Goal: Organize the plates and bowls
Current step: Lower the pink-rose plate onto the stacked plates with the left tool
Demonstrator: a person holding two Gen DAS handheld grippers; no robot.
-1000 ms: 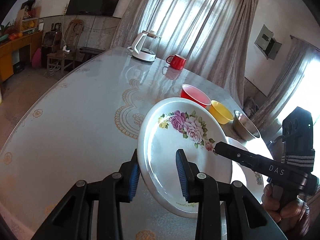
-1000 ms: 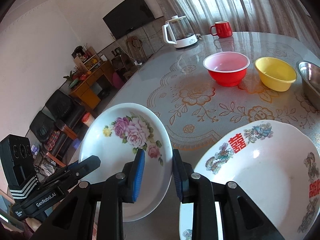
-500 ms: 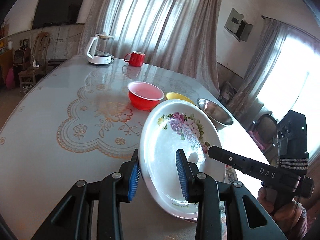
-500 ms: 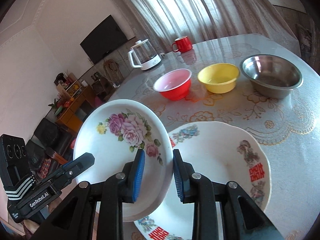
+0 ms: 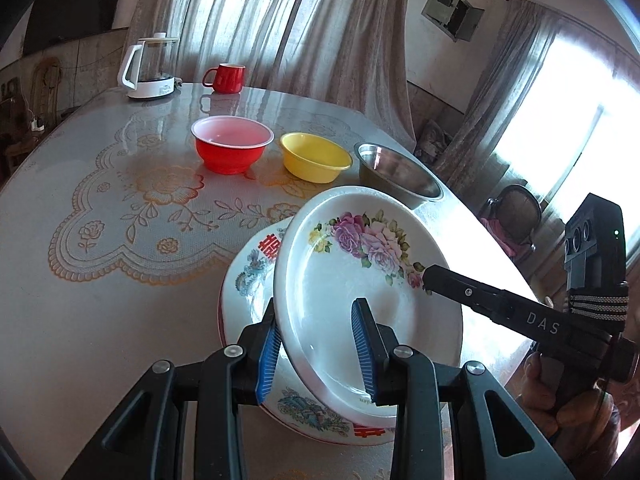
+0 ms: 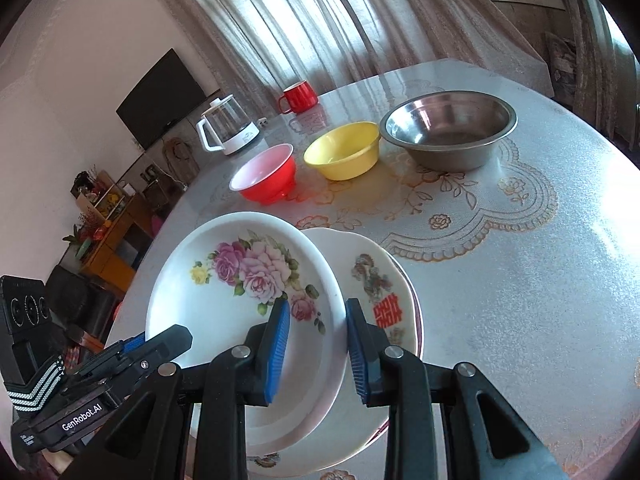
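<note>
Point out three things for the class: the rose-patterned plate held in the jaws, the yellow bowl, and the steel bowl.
rose-patterned plate [image 5: 360, 280]: left wrist view, on its white middle below the roses.
yellow bowl [image 6: 344, 152]: right wrist view, on its inner wall.
steel bowl [image 6: 448, 128]: right wrist view, on its inner base.

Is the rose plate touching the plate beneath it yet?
Cannot tell. The rose plate overlaps the lower plate in both wrist views, its underside hidden.

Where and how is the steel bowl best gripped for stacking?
On its thin rim, from above: the steel bowl stands upright and open beside the yellow bowl, so one jaw can drop inside, one outside. The near or right side looks clearest.
</note>
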